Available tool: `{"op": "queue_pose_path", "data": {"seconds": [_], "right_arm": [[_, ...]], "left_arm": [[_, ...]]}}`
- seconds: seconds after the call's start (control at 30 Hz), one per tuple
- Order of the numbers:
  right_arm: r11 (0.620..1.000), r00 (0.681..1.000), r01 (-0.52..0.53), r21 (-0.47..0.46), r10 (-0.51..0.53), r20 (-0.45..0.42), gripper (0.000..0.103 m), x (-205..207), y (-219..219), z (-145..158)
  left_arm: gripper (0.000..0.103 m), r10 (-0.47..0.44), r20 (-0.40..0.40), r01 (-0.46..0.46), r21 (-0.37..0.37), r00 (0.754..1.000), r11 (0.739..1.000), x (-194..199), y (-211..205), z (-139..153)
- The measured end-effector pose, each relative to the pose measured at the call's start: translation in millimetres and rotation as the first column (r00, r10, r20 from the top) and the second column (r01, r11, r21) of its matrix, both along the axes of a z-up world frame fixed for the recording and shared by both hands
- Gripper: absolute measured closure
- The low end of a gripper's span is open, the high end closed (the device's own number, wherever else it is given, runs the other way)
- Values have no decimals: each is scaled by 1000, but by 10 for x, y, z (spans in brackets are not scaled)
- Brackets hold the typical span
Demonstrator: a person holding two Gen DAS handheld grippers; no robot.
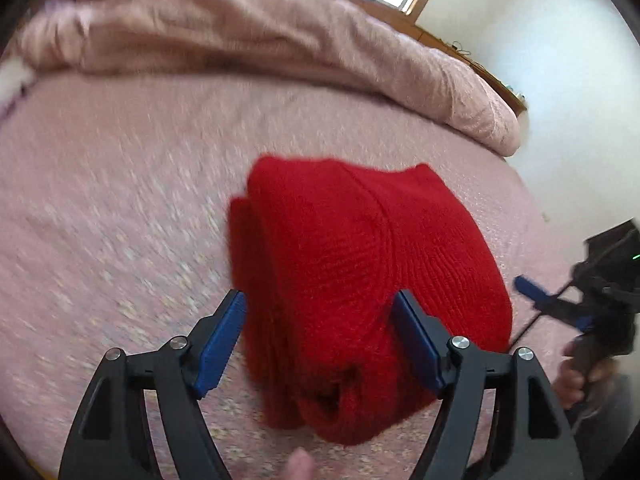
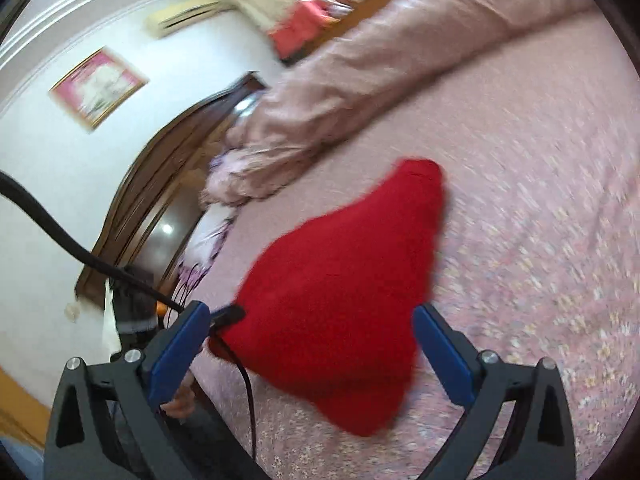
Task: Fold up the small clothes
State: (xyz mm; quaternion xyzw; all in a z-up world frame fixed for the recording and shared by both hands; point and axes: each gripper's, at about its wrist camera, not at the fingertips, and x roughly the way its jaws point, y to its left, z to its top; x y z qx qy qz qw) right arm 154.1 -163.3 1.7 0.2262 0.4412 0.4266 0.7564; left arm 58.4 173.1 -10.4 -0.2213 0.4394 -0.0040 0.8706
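A red knit garment [image 1: 360, 264] lies folded in a thick bundle on the pink bedspread [image 1: 120, 200]. My left gripper [image 1: 320, 300] is open, its blue pads standing on either side of the bundle's near end without pressing it. In the right wrist view the same garment [image 2: 340, 300] shows as a red wedge. My right gripper [image 2: 312, 310] is open wide, and its pads stand clear of the cloth. The right gripper [image 1: 560, 304] also appears at the right edge of the left wrist view, held by a hand [image 1: 576, 376]. Both views are blurred.
A rolled pink quilt [image 1: 280, 40] runs along the far side of the bed. A wooden headboard [image 2: 160, 184] and a white wall [image 2: 40, 160] lie to the left in the right wrist view. A black cable [image 2: 60, 236] crosses there. The bed's edge [image 1: 532, 200] is at the right.
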Motion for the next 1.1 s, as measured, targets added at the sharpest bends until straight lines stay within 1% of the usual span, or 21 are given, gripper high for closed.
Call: {"op": "queue_pose_path", "data": {"seconds": [0.03, 0.07, 0.13, 0.2, 0.27, 0.3, 0.37, 0.43, 0.5, 0.57, 0.67, 0.8, 0.87, 0.93, 1.0, 1.03, 1.07, 1.1], "right_arm": [[1000, 999, 10, 0, -10, -36, 0, 65, -17, -87], [1000, 999, 20, 5, -19, -50, 0, 101, -32, -162], [1000, 999, 22, 5, -22, -42, 0, 129, -32, -258], [1000, 998, 4, -21, -6, -60, 0, 167, 21, -346], [999, 994, -30, -21, 28, -109, 0, 189, 96, -445], [999, 992, -42, -15, 40, -124, 0, 186, 134, -478], [997, 987, -73, -25, 68, -148, 0, 193, 237, -553], [994, 983, -94, -49, 85, -162, 0, 211, 353, -623], [993, 980, -109, -46, 100, -173, 0, 231, 446, -667], [992, 978, -120, -38, 111, -175, 0, 262, 555, -679], [990, 979, -132, -54, 122, -163, 0, 281, 686, -703], [990, 978, -131, -43, 122, -168, 0, 320, 719, -698], [991, 977, -127, -34, 119, -174, 0, 334, 723, -702], [991, 977, -129, -33, 121, -173, 1, 321, 604, -716], [991, 978, -128, -36, 120, -173, 2, 325, 607, -715], [991, 978, -128, -38, 120, -171, 6, 312, 593, -717], [991, 978, -127, -44, 118, -170, 13, 311, 596, -717], [991, 979, -126, -48, 117, -169, 15, 317, 602, -718]], "left_arm": [[32, 8, -16, -8, -13, 1000, 1000, 15, -2, -42], [31, 11, -36, -12, -35, 999, 999, 38, 9, -98], [29, 4, -53, -9, -81, 999, 997, 69, 43, -174], [23, 9, -60, -17, -128, 998, 992, 92, 90, -247], [14, 7, -69, -20, -185, 998, 983, 98, 153, -364], [13, 1, -80, -19, -227, 997, 974, 110, 194, -450], [12, -2, -66, -16, -275, 998, 961, 96, 240, -505], [12, -23, -65, 4, -274, 998, 962, 106, 239, -496], [11, -41, -57, 24, -270, 998, 963, 125, 225, -496], [10, -51, -53, 34, -278, 997, 960, 163, 219, -498], [8, -56, -59, 36, -300, 997, 953, 256, 221, -500], [7, -57, -76, 29, -325, 996, 945, 358, 265, -486], [7, -58, -60, 35, -332, 997, 943, 403, 257, -478], [7, -63, -44, 45, -324, 997, 945, 417, 226, -472], [9, -70, -39, 54, -325, 997, 944, 430, 200, -480], [15, -70, -35, 54, -331, 997, 942, 419, 178, -481], [21, -68, -29, 54, -345, 997, 937, 409, 166, -491], [24, -67, -25, 53, -365, 997, 930, 406, 163, -499]]}}
